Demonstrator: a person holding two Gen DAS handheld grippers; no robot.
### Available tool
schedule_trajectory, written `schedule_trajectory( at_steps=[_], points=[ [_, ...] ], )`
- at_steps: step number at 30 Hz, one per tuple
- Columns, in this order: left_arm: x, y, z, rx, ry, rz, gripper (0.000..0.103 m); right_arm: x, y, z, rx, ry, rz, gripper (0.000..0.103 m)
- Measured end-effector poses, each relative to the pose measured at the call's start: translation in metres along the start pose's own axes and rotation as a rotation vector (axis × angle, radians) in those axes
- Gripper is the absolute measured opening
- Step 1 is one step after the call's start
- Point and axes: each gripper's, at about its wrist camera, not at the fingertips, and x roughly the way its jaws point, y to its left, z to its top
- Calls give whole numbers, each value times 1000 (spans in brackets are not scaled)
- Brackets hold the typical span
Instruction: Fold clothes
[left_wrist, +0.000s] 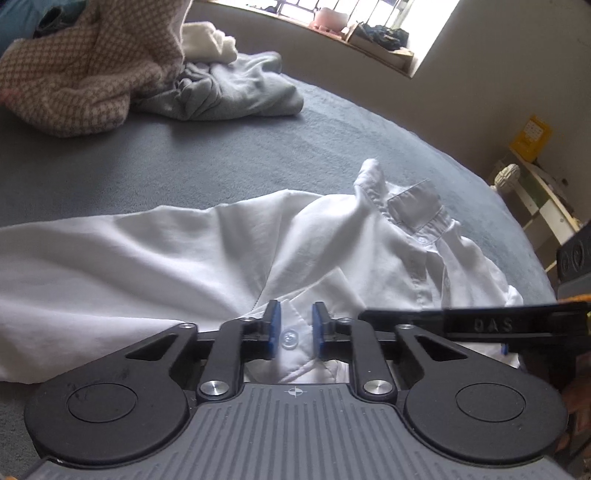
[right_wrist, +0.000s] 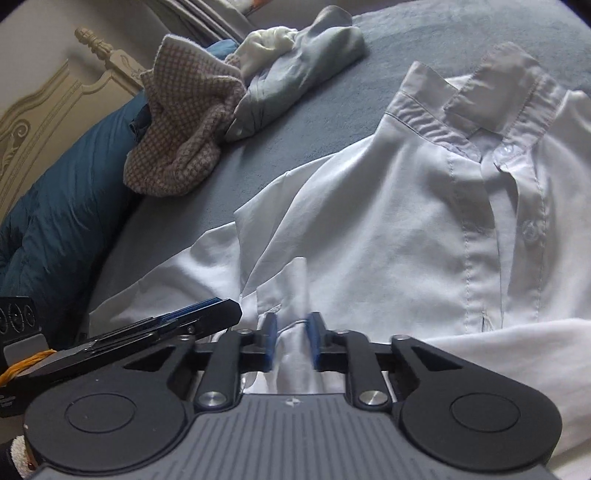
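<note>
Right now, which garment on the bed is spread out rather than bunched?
The white collared shirt; the checked knit and grey garment lie crumpled behind it.

A grey-blue bedcover (left_wrist: 221, 155) is spreading across the whole bed, and a cream carved headboard (right_wrist: 55, 96) is standing behind it with a dark teal quilted duvet (right_wrist: 62, 206) bunching against it. By the window (left_wrist: 369, 14) a pink pot (left_wrist: 328, 18) is sitting on the sill, while a yellow box (left_wrist: 532, 136) is resting on a pale shelf unit (left_wrist: 543, 199) beside the bed.
</note>
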Motion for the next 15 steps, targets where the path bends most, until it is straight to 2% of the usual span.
schedule_trajectory(
  at_steps=[4,7,12,15],
  points=[
    [-22,3,-10,-46,-32,-49,9,-13,18,6,-131,-87,18,3],
    [-38,7,-22,-75,-42,-79,9,-12,34,13,-229,-107,68,3],
    [-54,20,-40,-85,-34,-103,9,-1,68,14,-479,-107,176,3],
    [-59,32,-45,-92,-17,-112,9,13,86,8,-597,-38,220,5]
  ],
)
